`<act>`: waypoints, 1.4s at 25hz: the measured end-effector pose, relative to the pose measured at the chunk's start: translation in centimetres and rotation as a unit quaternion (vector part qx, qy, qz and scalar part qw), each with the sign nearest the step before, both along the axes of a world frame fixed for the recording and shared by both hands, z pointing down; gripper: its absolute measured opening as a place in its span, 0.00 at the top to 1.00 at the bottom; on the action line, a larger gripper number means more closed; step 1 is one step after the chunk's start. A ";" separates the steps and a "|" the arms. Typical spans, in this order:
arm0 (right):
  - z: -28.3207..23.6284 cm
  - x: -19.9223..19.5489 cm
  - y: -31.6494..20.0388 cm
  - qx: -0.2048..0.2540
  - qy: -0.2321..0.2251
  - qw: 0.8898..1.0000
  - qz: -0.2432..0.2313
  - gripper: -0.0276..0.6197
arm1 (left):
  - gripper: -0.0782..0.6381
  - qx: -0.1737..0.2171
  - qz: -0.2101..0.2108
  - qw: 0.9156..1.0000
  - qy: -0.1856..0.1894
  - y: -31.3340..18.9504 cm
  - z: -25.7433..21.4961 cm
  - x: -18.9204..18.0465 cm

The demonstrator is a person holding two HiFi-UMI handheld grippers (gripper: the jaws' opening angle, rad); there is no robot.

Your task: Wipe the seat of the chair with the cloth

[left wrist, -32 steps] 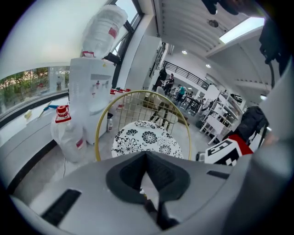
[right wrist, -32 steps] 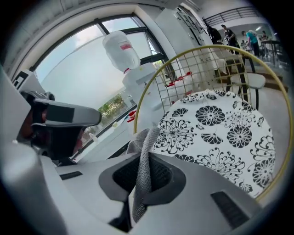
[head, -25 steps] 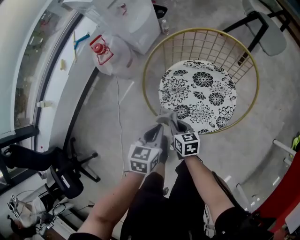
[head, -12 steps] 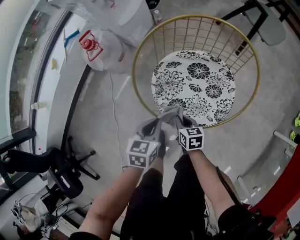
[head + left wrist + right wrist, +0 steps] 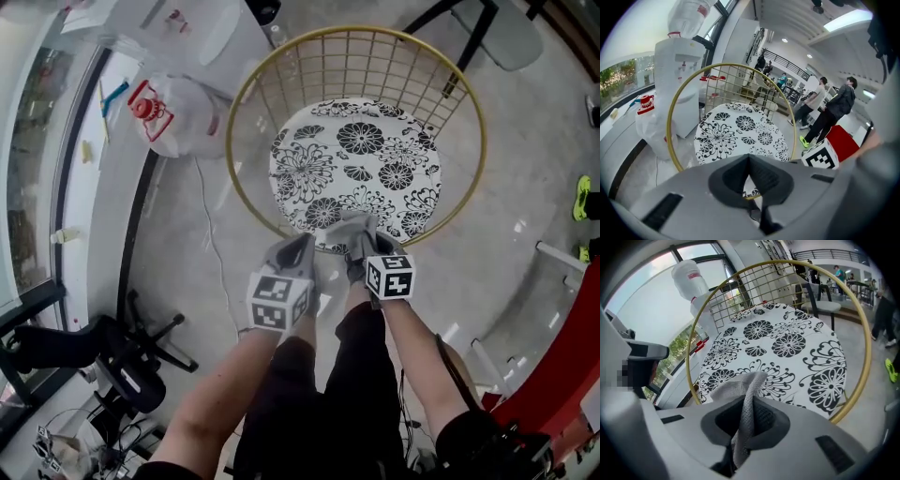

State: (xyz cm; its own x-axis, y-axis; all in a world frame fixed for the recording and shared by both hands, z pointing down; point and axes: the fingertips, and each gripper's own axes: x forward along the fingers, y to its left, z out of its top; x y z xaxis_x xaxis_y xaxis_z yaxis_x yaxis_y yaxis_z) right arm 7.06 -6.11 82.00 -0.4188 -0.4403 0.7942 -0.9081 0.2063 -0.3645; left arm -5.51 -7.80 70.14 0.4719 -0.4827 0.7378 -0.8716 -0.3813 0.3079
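Observation:
The chair has a gold wire frame (image 5: 246, 89) and a round seat with black flowers on white (image 5: 356, 164). Both grippers hang side by side just before the seat's front rim. My right gripper (image 5: 361, 242) is shut on a grey cloth (image 5: 345, 228), whose free end flops over the rim. In the right gripper view the cloth (image 5: 743, 394) runs up between the jaws (image 5: 749, 404), with the seat (image 5: 787, 345) right beyond. My left gripper (image 5: 298, 251) is shut with nothing in it (image 5: 749, 160) and faces the seat (image 5: 733, 133).
A water dispenser (image 5: 682, 75) and a white plastic bag (image 5: 178, 117) stand left of the chair. A black office chair base (image 5: 136, 352) lies at the lower left, a grey chair (image 5: 511, 37) at the top right, a red object (image 5: 567, 375) at the right. People (image 5: 834, 112) stand far off.
Both grippers and the cloth have come closer to the chair's front rim. The chair now sits lower and more central in the head view.

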 end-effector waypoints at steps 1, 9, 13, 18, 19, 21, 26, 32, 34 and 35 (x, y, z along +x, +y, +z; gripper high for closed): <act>0.0 0.7 -0.1 0.000 0.004 1.000 0.004 0.92 | 0.88 -0.002 0.003 1.000 0.001 0.0 0.1 0.5; 0.0 7.0 0.2 -0.012 0.051 0.998 0.040 0.92 | 0.88 -0.009 0.029 0.999 0.011 0.0 0.0 3.5; -0.3 9.6 0.6 -0.011 0.078 0.996 0.047 0.92 | 0.88 -0.016 0.028 0.999 0.017 -0.2 0.0 4.3; -1.2 12.2 1.5 -0.013 0.111 0.992 0.056 0.92 | 0.88 -0.019 0.030 0.999 0.012 -0.4 -0.6 4.4; -1.5 12.9 1.7 -0.014 0.119 0.991 0.060 0.92 | 0.88 -0.019 0.031 0.999 0.013 -0.5 -0.8 4.4; -2.2 14.4 2.0 -0.014 0.134 0.989 0.068 0.92 | 0.88 -0.017 0.032 0.999 0.016 -0.7 -1.4 4.5; -4.5 13.3 1.5 0.005 0.137 0.990 0.041 0.92 | 0.88 -0.011 0.013 1.000 0.019 -0.7 -2.0 3.1; -7.7 2.8 -1.2 0.050 0.047 0.996 -0.049 0.92 | 0.88 -0.014 -0.018 1.000 -0.001 0.0 -2.7 -0.7; -8.2 -1.3 -2.2 0.059 0.012 0.995 -0.082 0.92 | 0.88 -0.014 -0.034 0.999 -0.005 0.2 -2.7 -2.0; -8.5 -3.3 -2.6 0.062 -0.006 0.993 -0.096 0.92 | 0.88 -0.013 -0.042 0.999 -0.008 0.3 -2.7 -2.7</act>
